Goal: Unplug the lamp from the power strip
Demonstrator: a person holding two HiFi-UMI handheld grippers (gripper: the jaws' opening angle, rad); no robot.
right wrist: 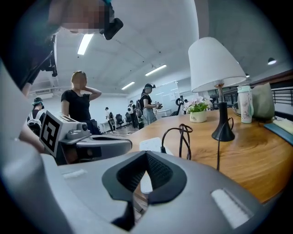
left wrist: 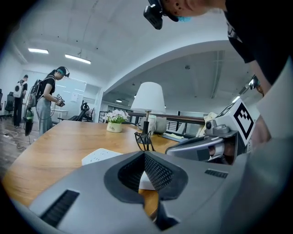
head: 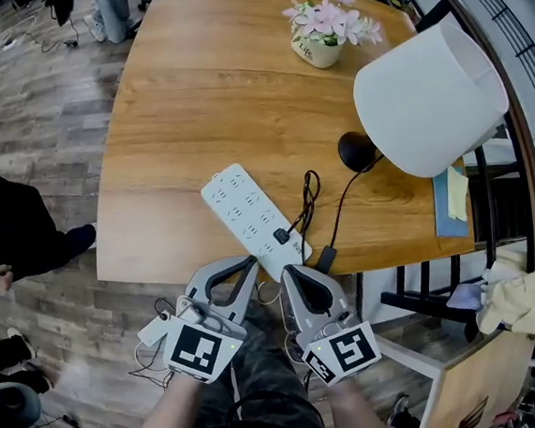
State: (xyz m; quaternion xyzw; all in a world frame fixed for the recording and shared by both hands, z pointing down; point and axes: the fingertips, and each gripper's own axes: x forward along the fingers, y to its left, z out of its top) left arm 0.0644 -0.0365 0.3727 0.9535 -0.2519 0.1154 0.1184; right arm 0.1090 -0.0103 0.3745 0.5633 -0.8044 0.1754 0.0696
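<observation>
Hovering empty, left claw point(head: 249, 262) shut, right claw point(head: 290, 271) shut, one power strip point(head: 252, 217), one lamp point(head: 431, 98)

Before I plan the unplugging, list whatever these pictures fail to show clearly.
- Head view: which socket of the power strip holds the plug; too small to tell.
- Left gripper view: the plug itself, hidden behind the shut jaws of the left gripper.
- Head view: the stem of the lamp, covered by its own shade.

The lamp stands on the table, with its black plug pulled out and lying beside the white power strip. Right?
Not quite: the plug is not out; it sits in a socket of the power strip, as the head view shows. The lamp does stand on the table.
</observation>
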